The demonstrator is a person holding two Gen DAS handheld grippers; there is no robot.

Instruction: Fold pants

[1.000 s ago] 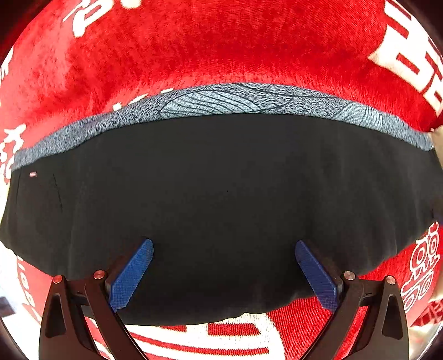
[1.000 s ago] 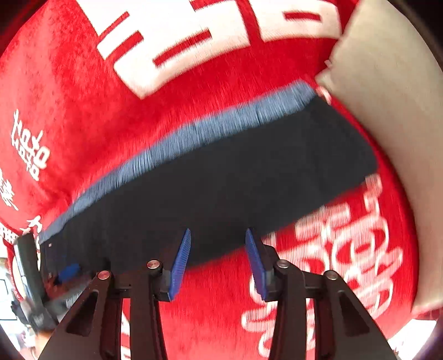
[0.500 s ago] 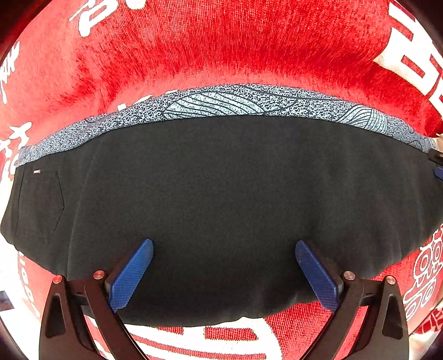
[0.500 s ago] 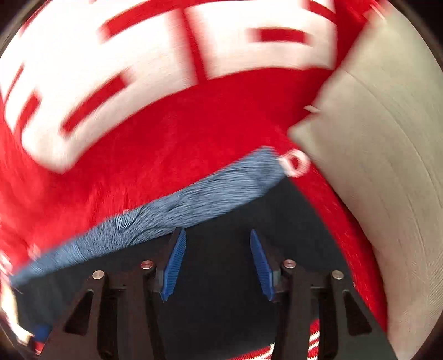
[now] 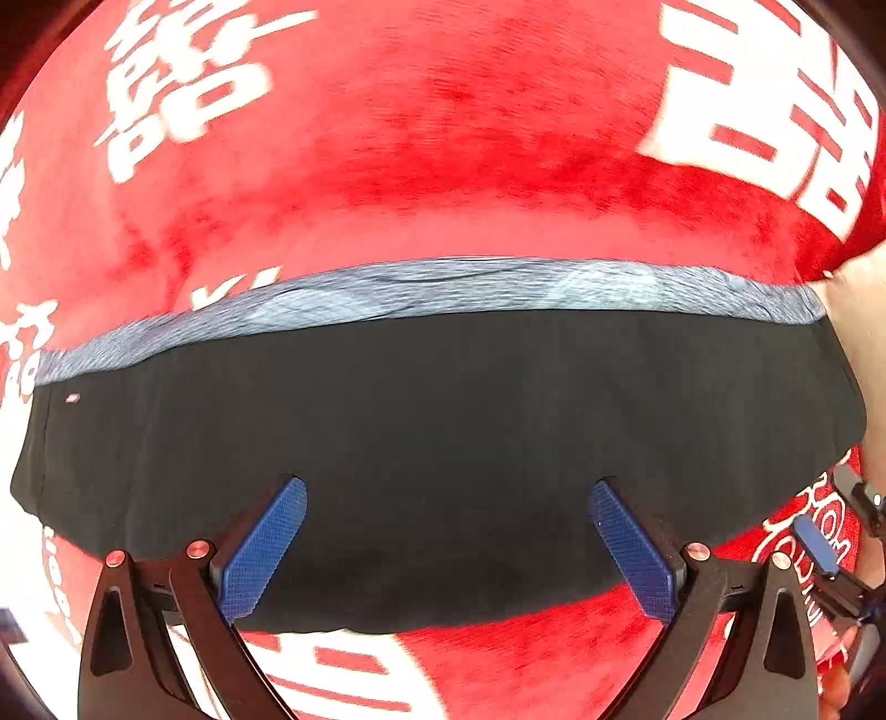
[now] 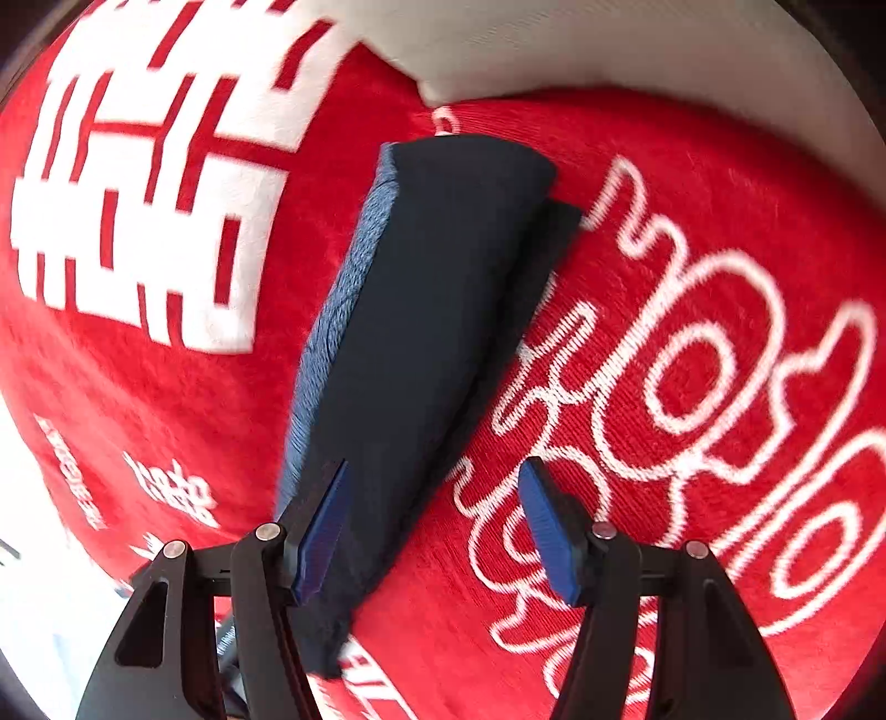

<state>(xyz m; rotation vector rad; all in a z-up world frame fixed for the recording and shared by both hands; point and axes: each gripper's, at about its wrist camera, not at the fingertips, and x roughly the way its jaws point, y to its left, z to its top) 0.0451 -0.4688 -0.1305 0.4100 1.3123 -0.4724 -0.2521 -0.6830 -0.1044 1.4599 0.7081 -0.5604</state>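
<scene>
While both cams look down at the same red blanket [image 5: 443, 138], they catch pretty different stuff. Left wrist view gets the pants [image 5: 443, 443] as one long black folded strip lying flat across the blanket, with a blue-grey patterned band [image 5: 443, 288] peeking out along the far edge. Right wrist view sees the pants [image 6: 443, 304] end-on instead, so you can tell there are stacked layers, plus a pale beige surface [image 6: 609, 50] past the blanket's corner.

Left gripper [image 5: 448, 543] hangs over the pants with its jaws spread wide, nothing pinched. Right gripper [image 6: 437, 531] has its jaws opening; the near end of the pants sits between them against the left-hand pad, but neither pad looks clamped down on it.

Hard to read: the right gripper [image 5: 819, 545] only pokes in at the left view's lower right, mostly cut off. Everything's motion-blurred. The blanket's white lettering includes big blocky characters [image 6: 144, 194] and loopy outline script [image 6: 692, 360]; I can't read any of it. A tiny tag [image 5: 72, 397] on the pants is too small too.
</scene>
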